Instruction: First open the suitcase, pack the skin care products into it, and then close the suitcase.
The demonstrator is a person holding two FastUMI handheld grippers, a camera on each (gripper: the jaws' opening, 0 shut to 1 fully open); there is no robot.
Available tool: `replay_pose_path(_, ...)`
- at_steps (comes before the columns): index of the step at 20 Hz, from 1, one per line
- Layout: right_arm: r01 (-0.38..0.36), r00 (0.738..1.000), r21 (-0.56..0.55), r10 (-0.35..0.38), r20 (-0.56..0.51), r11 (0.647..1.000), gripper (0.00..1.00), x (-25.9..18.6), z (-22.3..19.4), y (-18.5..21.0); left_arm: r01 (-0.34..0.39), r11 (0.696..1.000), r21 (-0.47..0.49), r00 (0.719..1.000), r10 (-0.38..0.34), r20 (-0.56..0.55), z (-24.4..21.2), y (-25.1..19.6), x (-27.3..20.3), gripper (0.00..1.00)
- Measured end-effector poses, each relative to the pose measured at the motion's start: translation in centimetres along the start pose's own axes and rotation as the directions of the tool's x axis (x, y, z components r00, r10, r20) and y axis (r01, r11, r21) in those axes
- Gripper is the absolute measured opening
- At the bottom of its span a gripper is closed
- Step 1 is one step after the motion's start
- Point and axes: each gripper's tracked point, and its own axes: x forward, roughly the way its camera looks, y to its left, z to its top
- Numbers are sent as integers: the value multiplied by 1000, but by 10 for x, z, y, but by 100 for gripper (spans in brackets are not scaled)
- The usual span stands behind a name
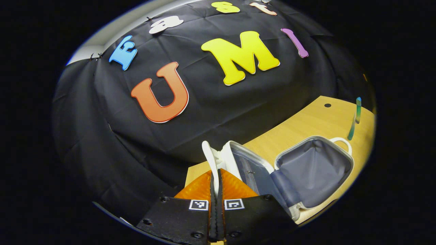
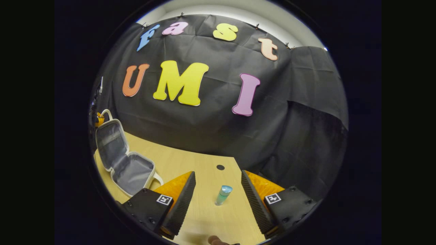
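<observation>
Suitcase open; bottle between fingers.

Each tool has black mounting blocks studded with screws, carrying small square black-and-white markers, and wedge-shaped fingers with ribbed inner faces.

Wooden table bears open suitcase (lid up) and bottle.
</observation>
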Motion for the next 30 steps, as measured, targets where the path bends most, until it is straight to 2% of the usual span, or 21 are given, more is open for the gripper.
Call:
replay_pose_path(4,13,1000,-12,-13,-24,1000,80,3,-5,-4,-41,999,-24,993,38,-115,-58,24,13,3)
replay_pose_path(6,24,999,-20,-25,-32,1000,80,4,-6,-6,-44,998,-53,985,34,-167,-86,30,18,3)
replay_pose_path(10,39,997,-31,-41,-59,999,80,3,-15,-9,-29,988,-155,964,-13,-264,-146,25,33,3)
replay_pose_path(13,50,995,-37,-53,-80,998,80,1,-24,-13,-8,967,-254,943,-78,-324,-182,10,45,3)
replay_pose_path(17,81,990,-44,-85,-108,996,80,1,-35,-25,4,915,-404,917,-164,-363,-218,-5,50,3)
replay_pose_path(20,101,984,-37,-106,-144,994,81,-1,-50,-35,-8,858,-514,930,-183,-320,-222,-7,62,5)
replay_pose_path(21,111,981,-38,-115,-156,993,81,-2,-55,-39,-39,844,-534,929,-166,-330,-228,-3,62,2)
replay_pose_path(22,115,979,-40,-120,-163,993,81,-3,-58,-41,-81,837,-541,926,-137,-351,-235,6,59,5)
replay_pose_path(23,114,978,-43,-120,-169,993,81,-3,-61,-42,-103,826,-554,923,-129,-364,-240,10,56,35)
replay_pose_path(25,109,978,-53,-117,-175,993,81,-2,-65,-45,-165,802,-574,920,-84,-382,-247,21,53,72)
replay_pose_path(26,105,978,-54,-112,-174,993,82,0,-66,-46,-195,779,-596,917,-71,-392,-248,24,49,63)
replay_pose_path(27,99,979,-57,-108,-176,993,81,2,-69,-47,-212,749,-628,917,-69,-392,-249,22,45,100)
replay_pose_path(28,92,978,-59,-101,-180,994,81,5,-71,-48,-223,719,-658,918,-73,-391,-247,20,39,94)
replay_pose_path(30,79,980,-52,-87,-180,995,81,10,-71,-50,-234,690,-685,922,-67,-382,-236,20,23,98)
